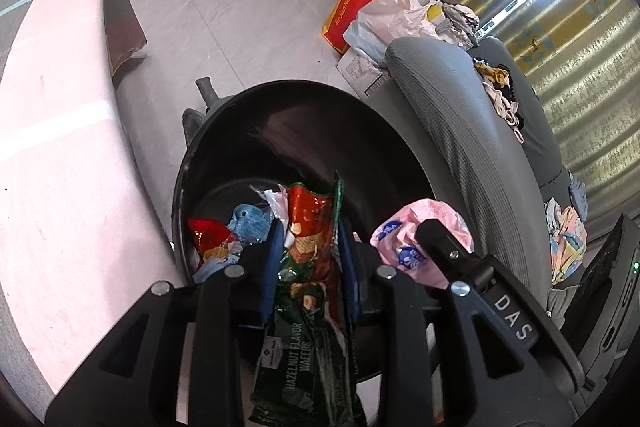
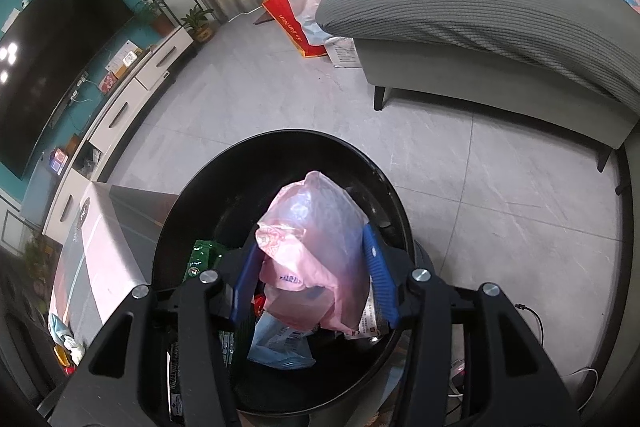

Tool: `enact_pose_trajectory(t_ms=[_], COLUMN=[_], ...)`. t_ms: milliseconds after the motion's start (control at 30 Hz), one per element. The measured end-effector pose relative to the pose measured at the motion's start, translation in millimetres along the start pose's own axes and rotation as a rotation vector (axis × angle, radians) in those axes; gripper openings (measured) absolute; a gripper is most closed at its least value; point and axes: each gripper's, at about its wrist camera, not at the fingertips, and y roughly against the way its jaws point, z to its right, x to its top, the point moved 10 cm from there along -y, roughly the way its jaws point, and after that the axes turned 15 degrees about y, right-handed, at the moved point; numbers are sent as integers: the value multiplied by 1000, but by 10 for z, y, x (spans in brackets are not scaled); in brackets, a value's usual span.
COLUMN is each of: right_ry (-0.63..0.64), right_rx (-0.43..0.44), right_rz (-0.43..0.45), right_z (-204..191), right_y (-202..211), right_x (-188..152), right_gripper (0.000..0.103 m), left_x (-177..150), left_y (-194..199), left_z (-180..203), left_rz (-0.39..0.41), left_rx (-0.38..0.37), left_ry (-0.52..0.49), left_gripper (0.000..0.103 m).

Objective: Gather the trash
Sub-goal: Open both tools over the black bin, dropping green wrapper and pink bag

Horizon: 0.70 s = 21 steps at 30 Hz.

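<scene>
Bin (image 1: 224,131) sits under both grippers: left gripper (image 1: 308,255) jaws loosely pinching wafer wrapper (image 1: 308,291), right gripper (image 2: 312,267) jaws pinching pink bag (image 2: 316,247), ready to drop.

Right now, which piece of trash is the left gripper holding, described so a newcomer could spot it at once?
Start at the round black plastic trash bin on the grey tiled floor beside the grey sofa. Over its opening, the left gripper has a long, crinkled foil wafer wrapper between its blue pads. Unlike the pink plastic bag beside it, it is dark green and red and reads HAZELNUT FLAVOR WAFERS.
</scene>
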Motion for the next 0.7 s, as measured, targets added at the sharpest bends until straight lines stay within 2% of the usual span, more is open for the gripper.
enact_pose_trajectory(t_ms=[300,433,567,633,700], right_ry=[-3,-3,-10,-21,-36], right_rx=[2,-16,-25,-32,-29], right_rz=[1,0,14,32,51], right_z=[4,28,57,89,110], right_y=[14,18,49,88,133], right_x=[0,2,14,35,56], right_gripper=[53,56,61,66,72], left_x=[-27,-26,-12,5,22], left_y=[1,0,31,76,147], left_z=[0,0,-12,-20,-22], left_rz=[3,0,6,22,41], left_rx=[-1,5,5,13,12], left_ry=[-4,-6,4,10,9], left_gripper=[30,36,46,56,69])
